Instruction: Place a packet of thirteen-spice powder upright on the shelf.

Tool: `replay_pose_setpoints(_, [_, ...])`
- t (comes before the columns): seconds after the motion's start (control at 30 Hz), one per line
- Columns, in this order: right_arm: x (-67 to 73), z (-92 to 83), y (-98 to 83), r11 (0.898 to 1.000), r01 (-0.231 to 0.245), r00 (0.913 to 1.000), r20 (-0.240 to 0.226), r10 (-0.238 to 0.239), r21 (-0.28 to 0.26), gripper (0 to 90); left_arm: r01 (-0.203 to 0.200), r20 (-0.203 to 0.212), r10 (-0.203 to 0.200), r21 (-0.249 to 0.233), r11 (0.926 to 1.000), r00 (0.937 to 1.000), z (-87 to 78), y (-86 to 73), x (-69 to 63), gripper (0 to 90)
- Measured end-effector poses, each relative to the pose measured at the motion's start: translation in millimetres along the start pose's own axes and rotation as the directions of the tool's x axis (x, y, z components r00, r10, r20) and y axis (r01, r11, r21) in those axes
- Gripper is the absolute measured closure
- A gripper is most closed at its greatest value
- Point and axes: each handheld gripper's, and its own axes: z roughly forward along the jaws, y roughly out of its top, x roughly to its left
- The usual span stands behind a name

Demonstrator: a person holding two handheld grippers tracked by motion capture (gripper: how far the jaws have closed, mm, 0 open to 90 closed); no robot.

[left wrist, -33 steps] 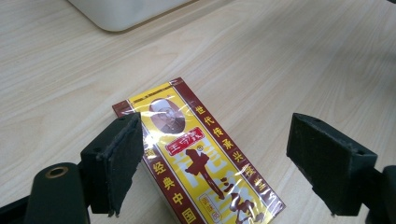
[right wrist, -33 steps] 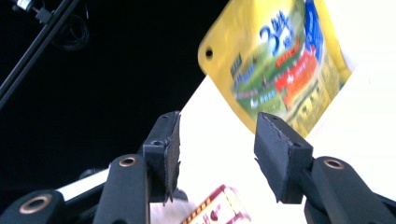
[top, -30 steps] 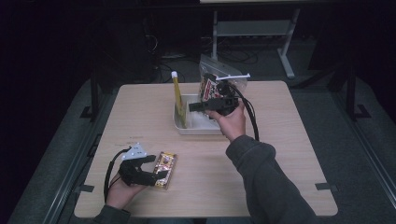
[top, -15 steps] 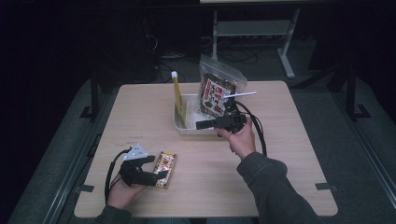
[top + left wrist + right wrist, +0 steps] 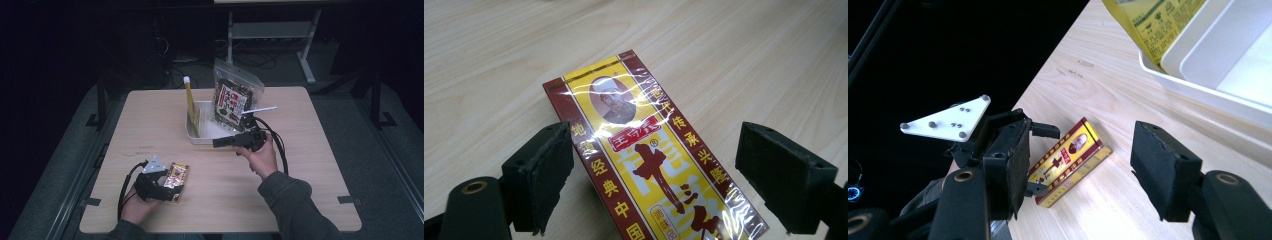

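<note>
A red and yellow box lies flat on the table near the front left. My left gripper is open, one jaw on each side of the box, with a small gap on both sides. My right gripper hovers at the front edge of the white tray, points left and is open with nothing between its jaws. The right gripper view looks down across the table at the box and the left gripper.
In the tray stand a tall yellow packet and a printed snack bag leaning at the back. The table's left edge drops to a dark floor. Bare wood lies between the tray and the box.
My right gripper has drawn back from the snack bag toward the tray's front and now points left. The left gripper and box have stayed put.
</note>
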Motion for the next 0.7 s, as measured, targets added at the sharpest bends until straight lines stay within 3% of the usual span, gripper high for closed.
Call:
replay_pose_setpoints(0.4, [-4.8,6.5,-11.6,1.000,0.000,1.0000,-0.001,0.000,0.027,39.0,0.002,-0.033,-0.001,0.028,0.9996,0.9994,7.5,-0.8,-2.7,14.0])
replay_pose_setpoints(0.7, [-6.0,16.1,-19.1,0.998,0.012,0.9999,0.006,-0.012,0.063,38.8,0.018,-0.032,-0.017,0.037,0.9992,0.9994,9.0,-1.2,-1.7,17.0])
